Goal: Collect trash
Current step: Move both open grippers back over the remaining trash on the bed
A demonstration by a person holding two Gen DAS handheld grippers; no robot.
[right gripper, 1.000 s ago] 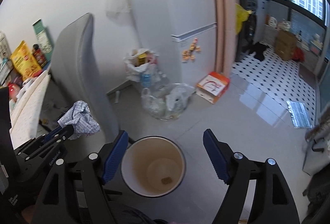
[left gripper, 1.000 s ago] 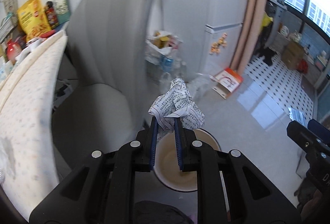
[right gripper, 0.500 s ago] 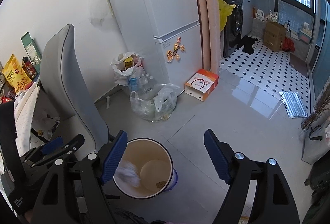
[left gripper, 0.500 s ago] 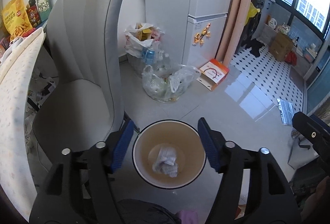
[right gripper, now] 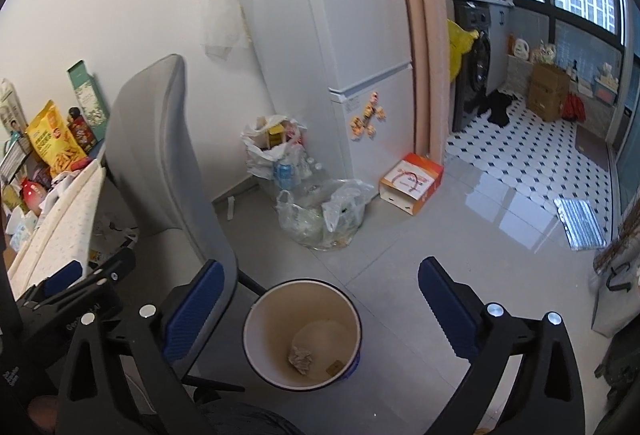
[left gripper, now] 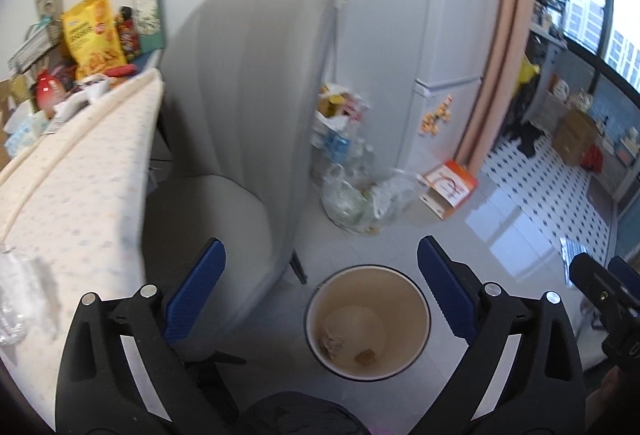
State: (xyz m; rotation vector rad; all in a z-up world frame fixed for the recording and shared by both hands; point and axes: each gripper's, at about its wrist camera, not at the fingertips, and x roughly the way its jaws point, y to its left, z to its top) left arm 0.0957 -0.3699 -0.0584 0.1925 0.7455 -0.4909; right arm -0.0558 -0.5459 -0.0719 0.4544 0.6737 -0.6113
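A round cream trash bin point(left gripper: 416, 319) stands on the grey floor; it also shows in the right wrist view point(right gripper: 260, 323). A crumpled printed paper ball point(left gripper: 332, 341) lies at its bottom, seen too in the right wrist view point(right gripper: 301, 358), next to a small brown scrap point(right gripper: 334, 367). My left gripper point(left gripper: 320, 271) is open and empty, high above the bin and the chair edge. My right gripper point(right gripper: 318, 289) is open and empty above the bin. The left gripper shows at the lower left of the right wrist view point(right gripper: 80, 283).
A grey chair point(left gripper: 248, 123) stands left of the bin, beside a padded table point(left gripper: 68, 195) with snacks and a crumpled plastic piece point(left gripper: 16, 299). Plastic bags of bottles point(right gripper: 320, 211), a white fridge point(right gripper: 360, 35) and an orange box point(right gripper: 412, 183) lie beyond.
My left gripper opened and dropped the paper ball into the bin, then rose and swung left toward the table. The right gripper stayed open above the bin.
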